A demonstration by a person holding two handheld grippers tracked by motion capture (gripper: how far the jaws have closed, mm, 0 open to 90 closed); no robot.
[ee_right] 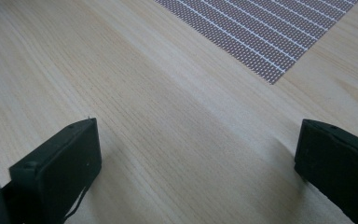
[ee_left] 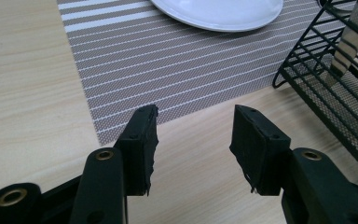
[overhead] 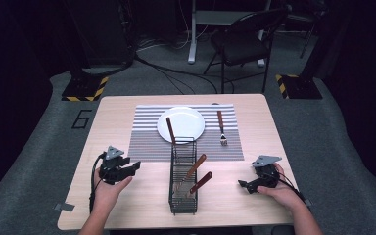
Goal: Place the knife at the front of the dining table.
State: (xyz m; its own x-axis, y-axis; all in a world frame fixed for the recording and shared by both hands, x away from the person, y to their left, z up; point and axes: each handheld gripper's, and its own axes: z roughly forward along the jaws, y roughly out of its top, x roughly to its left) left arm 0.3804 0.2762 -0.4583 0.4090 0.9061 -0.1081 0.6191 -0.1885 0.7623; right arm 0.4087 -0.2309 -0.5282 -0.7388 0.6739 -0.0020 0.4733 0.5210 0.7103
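Note:
A black wire rack [overhead: 183, 196] stands at the table's front middle with three wooden-handled utensils [overhead: 196, 166] leaning in it. Behind it, a white plate [overhead: 188, 120] rests on a striped placemat [overhead: 147, 132], and a wooden-handled fork [overhead: 221, 128] lies to the plate's right. My left gripper [overhead: 134, 166] hovers left of the rack, open with nothing between its jaws. In the left gripper view, the gripper [ee_left: 193, 135] points at the placemat's [ee_left: 168, 70] near corner, with the rack [ee_left: 335, 93] at the right. My right gripper [overhead: 242, 185] rests right of the rack, open wide over bare wood [ee_right: 196, 154].
A metal utensil blade [ee_left: 349, 37] shows through the rack's wires. The plate [ee_left: 219, 11] lies beyond the left gripper. A corner of the placemat [ee_right: 270, 32] is ahead of the right gripper. A chair [overhead: 245, 41] stands on the floor behind the table.

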